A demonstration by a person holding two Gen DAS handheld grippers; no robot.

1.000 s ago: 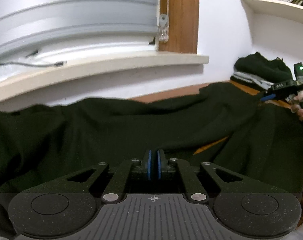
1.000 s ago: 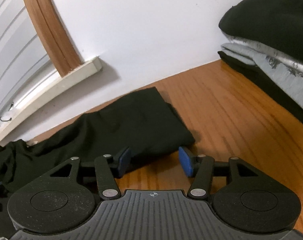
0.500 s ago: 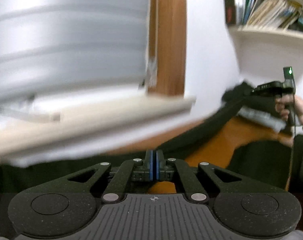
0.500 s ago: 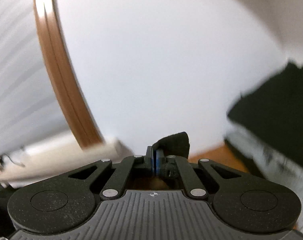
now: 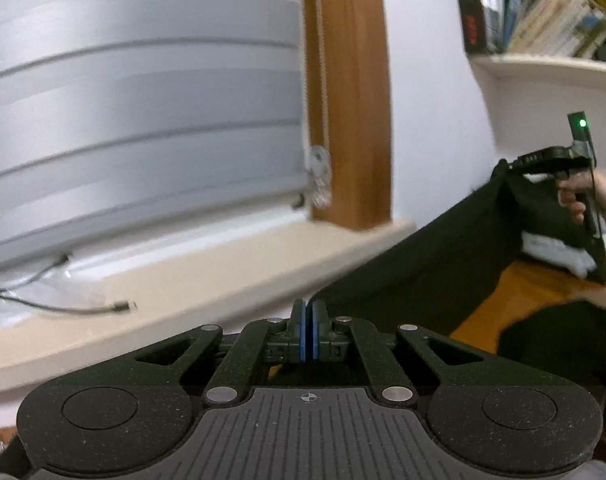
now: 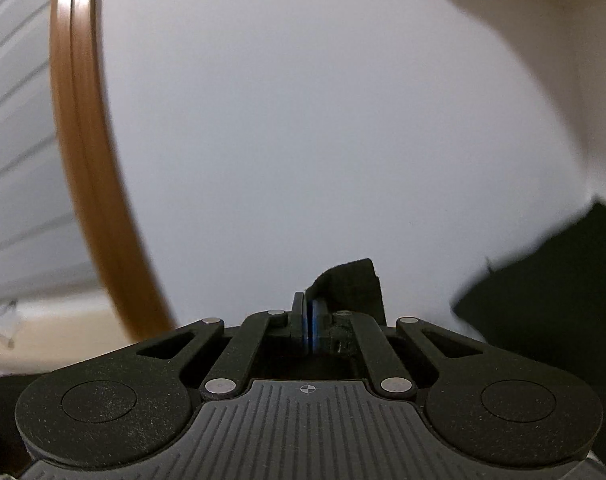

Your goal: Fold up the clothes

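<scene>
You had both tongs clamped tight on the dark garment [image 5: 435,276], left gripper [image 5: 307,332] pinching one edge and right gripper [image 6: 307,326] with a corner poking out past its pads, so the cloth hung stretched between them above the wooden table [image 5: 535,284], near the window sill [image 5: 207,276].

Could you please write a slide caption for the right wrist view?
Right gripper shut on a corner of dark fabric garment, raised before a white wall.
</scene>
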